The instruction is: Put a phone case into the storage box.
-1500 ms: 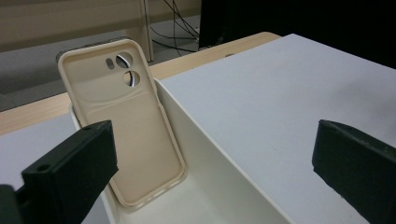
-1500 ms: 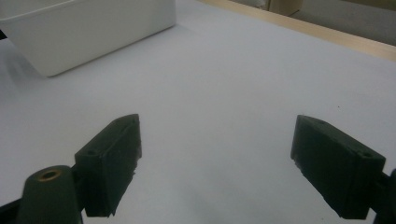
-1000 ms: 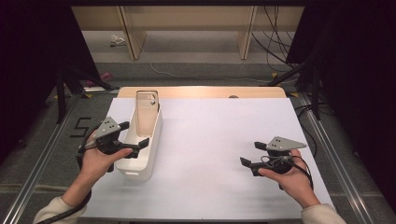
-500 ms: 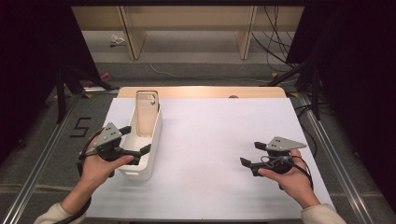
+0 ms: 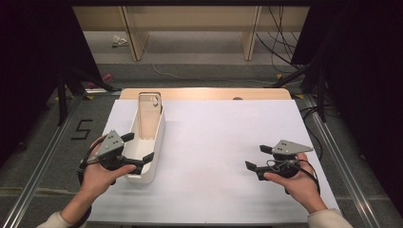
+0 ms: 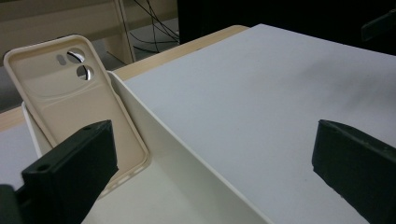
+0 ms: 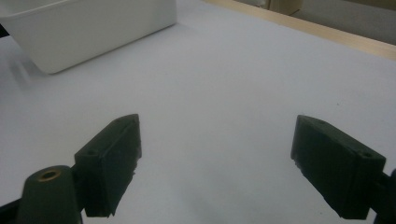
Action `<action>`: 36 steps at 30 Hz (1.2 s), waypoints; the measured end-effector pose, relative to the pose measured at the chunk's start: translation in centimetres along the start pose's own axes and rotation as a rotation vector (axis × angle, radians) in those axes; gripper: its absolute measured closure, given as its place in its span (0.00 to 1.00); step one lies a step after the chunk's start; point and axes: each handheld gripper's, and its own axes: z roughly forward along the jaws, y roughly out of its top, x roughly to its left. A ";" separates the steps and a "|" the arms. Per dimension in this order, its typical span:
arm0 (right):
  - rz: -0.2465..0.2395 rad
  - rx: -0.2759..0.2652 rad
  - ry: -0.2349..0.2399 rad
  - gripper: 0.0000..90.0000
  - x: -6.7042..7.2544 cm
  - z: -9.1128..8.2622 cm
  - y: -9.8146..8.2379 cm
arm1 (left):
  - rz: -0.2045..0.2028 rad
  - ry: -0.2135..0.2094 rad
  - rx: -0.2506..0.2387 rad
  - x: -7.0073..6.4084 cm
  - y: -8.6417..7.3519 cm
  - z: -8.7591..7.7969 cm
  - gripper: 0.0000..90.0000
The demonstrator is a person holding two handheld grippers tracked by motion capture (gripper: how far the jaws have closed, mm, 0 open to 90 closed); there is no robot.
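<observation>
A long white bin (image 5: 153, 130) lies on the left of the white table sheet. A beige phone case (image 5: 149, 105) leans upright against its far end, with camera cut-outs near its top (image 6: 70, 98). My left gripper (image 5: 138, 147) is open at the bin's near end; one jaw is inside the bin and the other outside its right wall (image 6: 187, 158), holding nothing. My right gripper (image 5: 258, 157) hovers open over bare sheet at the right (image 7: 219, 154), empty, with the bin (image 7: 93, 28) far off to its left.
The white sheet (image 5: 223, 137) covers most of the table, and a wooden strip (image 5: 204, 93) shows along the far edge. Metal rails run along both sides of the table. Cables and shelf legs stand on the floor beyond.
My left gripper has slid a little toward the person along the bin, still open. The right gripper and the phone case have stayed put.
</observation>
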 end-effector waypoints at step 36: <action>-0.004 0.005 0.008 0.19 0.6 -0.9 -0.6 | 0.014 -0.004 0.001 -0.8 -1.3 -0.1 0.00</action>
